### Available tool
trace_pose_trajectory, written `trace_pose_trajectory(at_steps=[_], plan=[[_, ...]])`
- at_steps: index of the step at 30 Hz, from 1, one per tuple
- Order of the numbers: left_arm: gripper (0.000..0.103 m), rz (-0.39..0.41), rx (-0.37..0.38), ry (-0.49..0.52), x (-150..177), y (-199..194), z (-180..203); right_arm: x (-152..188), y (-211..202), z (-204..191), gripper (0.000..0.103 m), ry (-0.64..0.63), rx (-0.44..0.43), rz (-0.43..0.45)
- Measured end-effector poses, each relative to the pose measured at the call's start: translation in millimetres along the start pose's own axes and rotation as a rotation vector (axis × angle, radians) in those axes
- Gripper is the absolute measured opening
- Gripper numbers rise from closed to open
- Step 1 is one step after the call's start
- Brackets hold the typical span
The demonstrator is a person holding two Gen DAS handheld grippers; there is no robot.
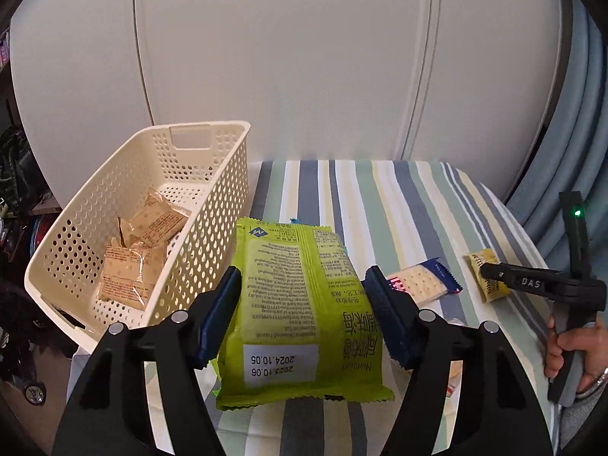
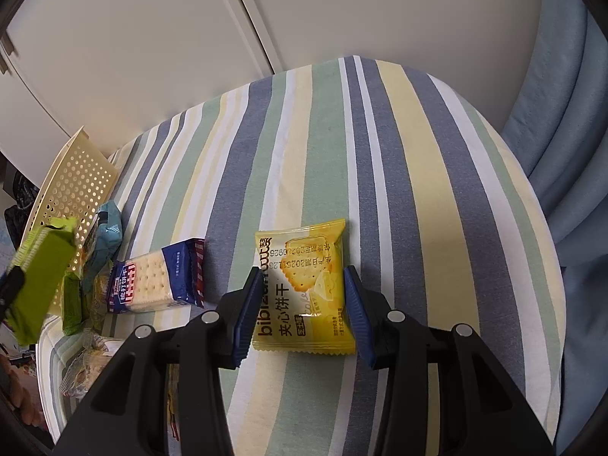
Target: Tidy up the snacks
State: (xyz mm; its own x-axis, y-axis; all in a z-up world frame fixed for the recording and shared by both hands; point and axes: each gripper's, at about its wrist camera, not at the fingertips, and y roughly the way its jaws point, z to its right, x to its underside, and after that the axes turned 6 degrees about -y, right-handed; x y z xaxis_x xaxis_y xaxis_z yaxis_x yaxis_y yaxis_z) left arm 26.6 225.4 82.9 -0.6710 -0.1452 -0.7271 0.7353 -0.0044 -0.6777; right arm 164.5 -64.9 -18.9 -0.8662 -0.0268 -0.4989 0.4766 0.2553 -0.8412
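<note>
Our left gripper [image 1: 304,304] clamps the green snack bag [image 1: 300,315], long axis pointing away from us, while our right gripper [image 2: 300,304] straddles, open, the flat yellow biscuit packet [image 2: 304,285].

White cabinet doors [image 1: 288,60] are seen at twelve o'clock, behind a bench draped in a striped cloth [image 2: 380,152] of blue, green, yellow and white. A blue curtain [image 2: 570,133] is hung at three o'clock. Dark clutter [image 1: 15,174] is glimpsed at nine o'clock.

Bare striped cloth [image 2: 380,144] beyond the yellow packet [image 2: 304,288]; snack clutter [image 2: 98,266] against the basket [image 2: 72,186].
</note>
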Motion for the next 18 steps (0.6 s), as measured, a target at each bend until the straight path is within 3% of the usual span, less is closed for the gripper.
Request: trace_pose_trajectory(at_steps=[6, 10, 18], plan=[[0.069, 0.104, 0.020, -0.025, -23, -38, -18, 0, 0, -1, 0.044, 0.004, 0.009, -0.004], [0.069, 0.166, -0.019, -0.065, -41, -55, -47, -1, 2, -3, 0.044, 0.002, 0.016, -0.010], [0.070, 0.179, -0.116, -0.189, -54, -45, -106, -2, 5, -5, 0.044, 0.000, 0.032, -0.021]])
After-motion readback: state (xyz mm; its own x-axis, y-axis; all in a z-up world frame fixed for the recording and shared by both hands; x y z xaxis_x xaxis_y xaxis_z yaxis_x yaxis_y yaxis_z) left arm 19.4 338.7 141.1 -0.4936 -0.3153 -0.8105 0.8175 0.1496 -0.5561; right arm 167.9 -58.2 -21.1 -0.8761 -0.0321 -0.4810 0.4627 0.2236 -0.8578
